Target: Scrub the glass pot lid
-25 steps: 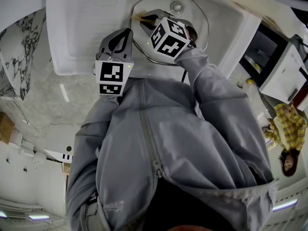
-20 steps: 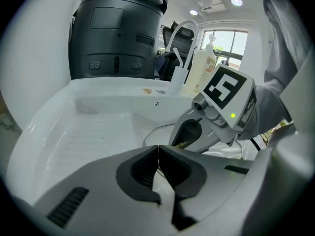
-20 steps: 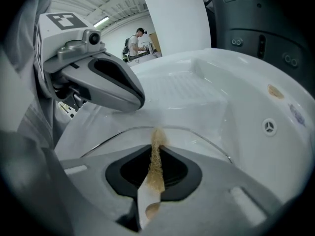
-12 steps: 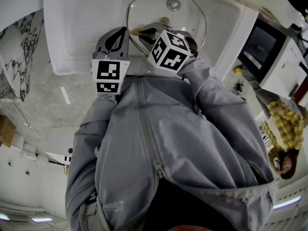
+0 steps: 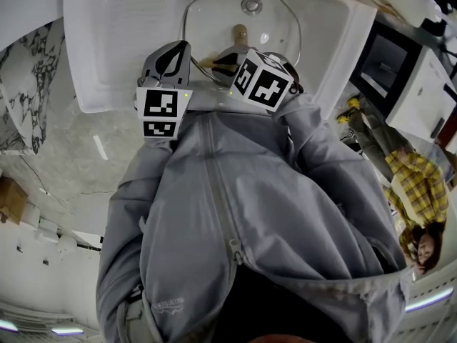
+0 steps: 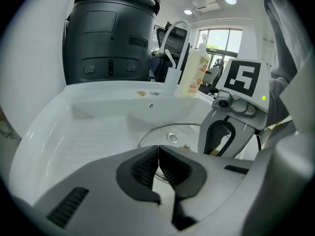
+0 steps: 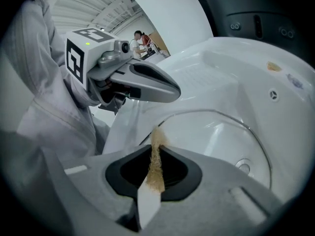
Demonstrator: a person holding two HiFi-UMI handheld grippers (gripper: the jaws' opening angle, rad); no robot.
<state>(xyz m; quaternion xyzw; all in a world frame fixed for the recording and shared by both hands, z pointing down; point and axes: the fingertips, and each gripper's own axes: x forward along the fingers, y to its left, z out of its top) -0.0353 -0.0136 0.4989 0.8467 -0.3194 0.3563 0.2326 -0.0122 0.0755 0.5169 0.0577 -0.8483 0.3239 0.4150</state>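
White sink (image 5: 107, 48): glass lid (image 5: 275, 27) ahead of left tongs (image 6: 157, 148), right tongs (image 7: 156, 147) with scrubber (image 7: 155, 167).

Bright, even indoor light is supplied by ceiling lamps (image 6: 229, 0) and a window (image 6: 220, 42), the white sink (image 6: 98, 127) is left almost shadowless, small glints are caught on the glass pot lid (image 5: 214, 20), and fisheye bending, dark corners and soft foregrounds are noted in both gripper views.
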